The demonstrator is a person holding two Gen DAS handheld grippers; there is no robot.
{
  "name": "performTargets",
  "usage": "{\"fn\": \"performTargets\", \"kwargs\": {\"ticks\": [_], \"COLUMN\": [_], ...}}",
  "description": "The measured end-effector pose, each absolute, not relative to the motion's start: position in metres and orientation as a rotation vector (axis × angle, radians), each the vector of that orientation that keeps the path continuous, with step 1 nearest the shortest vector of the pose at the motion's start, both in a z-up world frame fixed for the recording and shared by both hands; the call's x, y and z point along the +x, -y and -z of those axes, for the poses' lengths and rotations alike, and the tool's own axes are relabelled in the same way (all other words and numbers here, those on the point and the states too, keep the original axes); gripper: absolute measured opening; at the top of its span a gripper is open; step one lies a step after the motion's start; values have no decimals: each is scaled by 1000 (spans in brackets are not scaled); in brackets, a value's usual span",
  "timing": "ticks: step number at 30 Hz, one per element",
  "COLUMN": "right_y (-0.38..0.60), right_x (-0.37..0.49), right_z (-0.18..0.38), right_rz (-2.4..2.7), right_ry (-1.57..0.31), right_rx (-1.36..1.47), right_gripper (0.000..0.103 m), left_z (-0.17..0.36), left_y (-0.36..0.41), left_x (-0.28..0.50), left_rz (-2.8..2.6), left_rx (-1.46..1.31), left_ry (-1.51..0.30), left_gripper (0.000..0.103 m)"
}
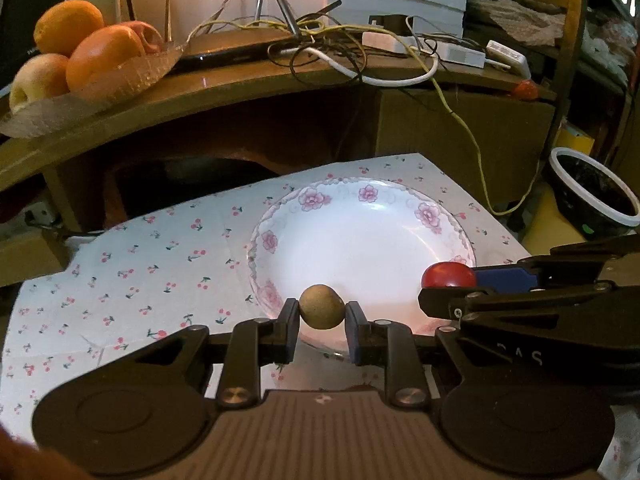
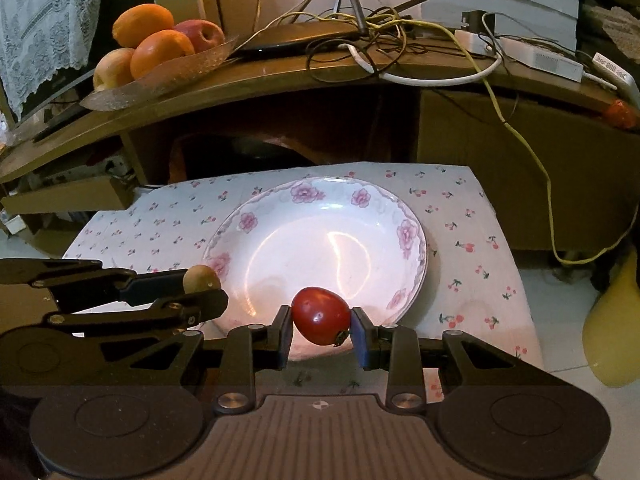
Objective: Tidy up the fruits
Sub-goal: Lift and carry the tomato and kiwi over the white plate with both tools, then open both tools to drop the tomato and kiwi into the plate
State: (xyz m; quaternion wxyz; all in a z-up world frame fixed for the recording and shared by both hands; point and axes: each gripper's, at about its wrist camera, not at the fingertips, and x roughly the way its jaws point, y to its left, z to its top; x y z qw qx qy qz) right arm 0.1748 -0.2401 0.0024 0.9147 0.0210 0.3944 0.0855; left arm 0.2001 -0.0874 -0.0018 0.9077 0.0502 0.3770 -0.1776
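Observation:
My left gripper [image 1: 322, 312] is shut on a small round brown fruit [image 1: 322, 306] and holds it over the near rim of a white plate with pink flowers [image 1: 428, 216]. My right gripper [image 2: 321, 326] is shut on a small red tomato [image 2: 320, 314] over the near rim of the same plate [image 2: 408, 236]. In the left wrist view the right gripper with its tomato [image 1: 448, 275] comes in from the right. In the right wrist view the left gripper with the brown fruit [image 2: 201, 278] comes in from the left. Nothing lies in the plate.
The plate sits on a cherry-print cloth [image 1: 140, 264]. Behind is a wooden shelf [image 1: 240, 88] with a glass dish of oranges and apples [image 1: 92, 56], tangled cables [image 1: 340, 40] and a small red fruit [image 1: 526, 89]. A dark bowl [image 1: 592, 192] stands at the right.

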Motion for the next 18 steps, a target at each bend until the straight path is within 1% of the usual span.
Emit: {"fn": "performTargets", "kwargs": {"ticks": [5,18], "right_y": [239,240], "right_x": [184,187], "right_z": [6,10], "right_rz": [-177,-186], "right_ry": [-830,-830], "right_rx": [19,18], "right_gripper": [34,36], "left_z": [10,12], "left_y": [89,90], "left_x": [205,205], "left_rz": [360,356], "left_rx": [112,123], "left_ry": [-794,-788], "left_gripper": [30,31]}}
